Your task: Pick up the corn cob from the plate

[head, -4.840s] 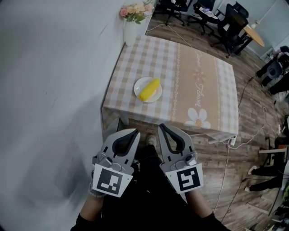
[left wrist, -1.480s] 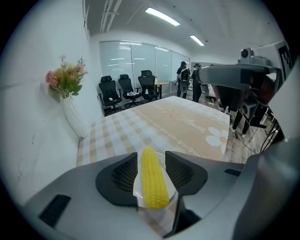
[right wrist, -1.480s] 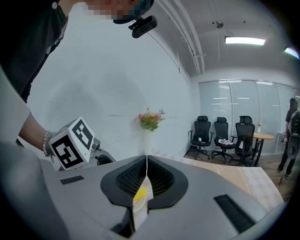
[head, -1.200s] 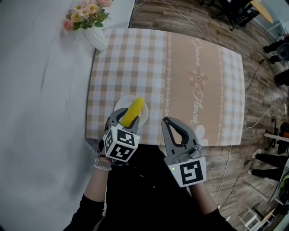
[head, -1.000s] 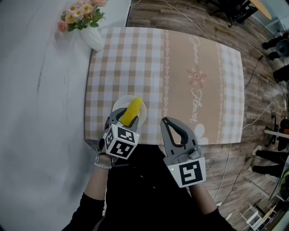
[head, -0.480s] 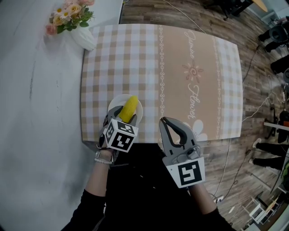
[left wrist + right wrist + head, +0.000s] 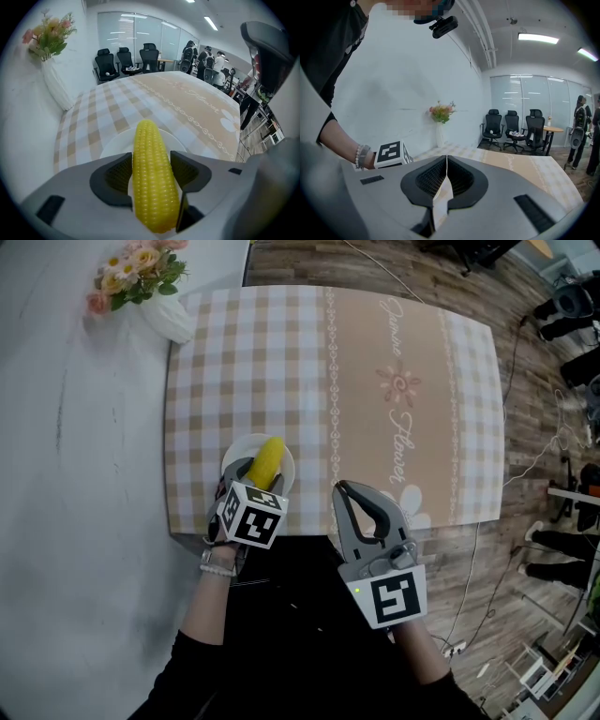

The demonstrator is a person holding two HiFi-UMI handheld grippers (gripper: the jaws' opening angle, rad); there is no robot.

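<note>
Corn (image 7: 269, 457) lies on plate (image 7: 234, 454), head view's lower left. My left gripper (image 7: 151, 160) has sunk over it, jaws opening astride it, unclamped; I judge closing comes next. Right gripper (image 7: 359, 514): jaws together, empty.

The left gripper (image 7: 151, 155), its jaws opening with the corn cob (image 7: 150, 187) between them, and the right gripper (image 7: 339, 487) are grey plastic with black ribbed pads (image 7: 115, 176). Each bears a white cube (image 7: 251, 518) of black square markers at its six o'clock end. The person wears black sleeves (image 7: 183, 676) and, at seven o'clock of the left cube, a pale bead bracelet (image 7: 217, 565).
</note>
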